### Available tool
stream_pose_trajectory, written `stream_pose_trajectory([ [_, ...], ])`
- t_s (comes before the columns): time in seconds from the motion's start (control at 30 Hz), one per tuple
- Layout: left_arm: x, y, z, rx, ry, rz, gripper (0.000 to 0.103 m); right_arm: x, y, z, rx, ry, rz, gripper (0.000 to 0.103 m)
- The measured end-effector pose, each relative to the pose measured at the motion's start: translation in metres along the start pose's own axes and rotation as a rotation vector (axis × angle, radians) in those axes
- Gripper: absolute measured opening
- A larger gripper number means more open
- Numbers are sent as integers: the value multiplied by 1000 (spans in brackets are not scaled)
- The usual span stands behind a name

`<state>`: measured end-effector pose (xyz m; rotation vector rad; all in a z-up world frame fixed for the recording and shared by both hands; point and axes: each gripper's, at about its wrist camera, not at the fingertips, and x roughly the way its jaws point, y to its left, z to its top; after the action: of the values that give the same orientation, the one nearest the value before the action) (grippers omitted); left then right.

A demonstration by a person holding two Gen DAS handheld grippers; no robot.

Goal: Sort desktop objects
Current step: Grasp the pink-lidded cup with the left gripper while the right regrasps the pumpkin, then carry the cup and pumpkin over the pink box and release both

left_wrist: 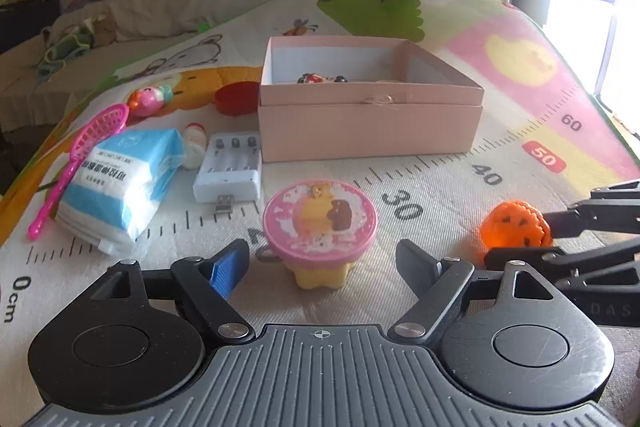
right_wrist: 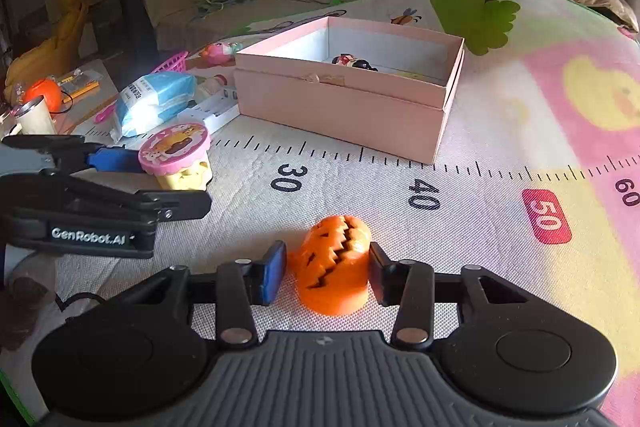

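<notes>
Near the front wall of the open pink cardboard box (right_wrist: 340, 107), on the printed foam play mat (right_wrist: 480, 187) with its ruler markings, two toys wait, one per gripper. Right gripper (right_wrist: 327, 273): fingers part-spread, bracketing the orange jagged-mouth plastic pumpkin toy (right_wrist: 335, 263); blue pad just beside its left flank, dark pad at or nearly at its right, contact uncertain, no firm pinch evident. Pumpkin stands upright, glossy, ribbed, squat. Left gripper (left_wrist: 322, 263): fingers spread wide, apart from the pink-lidded yellow plastic toy cup (left_wrist: 320, 223), which stands centred just ahead of the gap, round lid up, smooth hard shell. Box lies straight beyond both toys and already holds a small figurine (right_wrist: 354, 62). Judgement: each hand is nearest its own toy; closing, then lifting forward to the box, looks next. Left of the box: soft blue-white tissue pack (left_wrist: 120, 183), white battery charger (left_wrist: 230, 171).
</notes>
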<state>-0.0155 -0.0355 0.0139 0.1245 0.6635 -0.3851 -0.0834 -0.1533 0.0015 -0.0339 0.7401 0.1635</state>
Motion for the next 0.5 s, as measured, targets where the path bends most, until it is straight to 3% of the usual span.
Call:
stream_pose_trajectory([
  [0.1,9,-4,9,6,11,5,81,-4,1,-1,-12,10,4,33],
  [0.23,11,-10,14,29,19,16,61,-12,-1,-4,-3,22,10,33],
  [0.33,0,-11,13,40,21,0,61,-23,-3,-5,-2,24,22,33],
  [0.5,-45,-19,18,107,-47,-48,61,-56,-2,4,-49,8,41,33],
])
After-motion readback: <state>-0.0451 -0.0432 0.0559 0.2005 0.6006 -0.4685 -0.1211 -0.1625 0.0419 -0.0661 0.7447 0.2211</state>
